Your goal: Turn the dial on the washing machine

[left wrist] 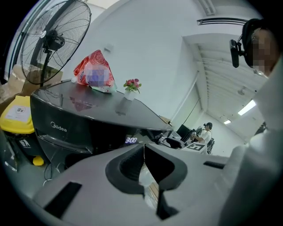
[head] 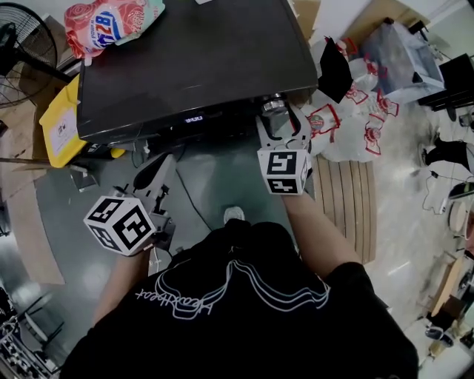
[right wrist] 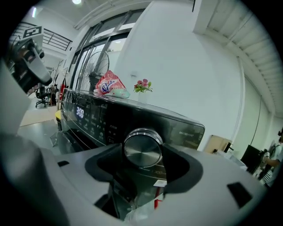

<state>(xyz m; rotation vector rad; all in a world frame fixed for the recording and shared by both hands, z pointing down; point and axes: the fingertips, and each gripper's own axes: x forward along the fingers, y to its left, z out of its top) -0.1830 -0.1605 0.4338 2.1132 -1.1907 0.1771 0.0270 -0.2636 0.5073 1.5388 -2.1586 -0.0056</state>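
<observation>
The dark washing machine has a lit display and a round silver dial at the right end of its front panel. My right gripper is up against the panel, one jaw on each side of the dial, and no gap shows on either side. In the head view the dial is mostly hidden by this gripper. My left gripper hangs lower left, off the machine, its tips together with nothing between them; its own view shows it pointing at the machine's front.
A pink detergent bag lies on the machine's top, and a small flower pot stands there. A yellow container and a fan are at the left. White bags and a wooden pallet are at the right.
</observation>
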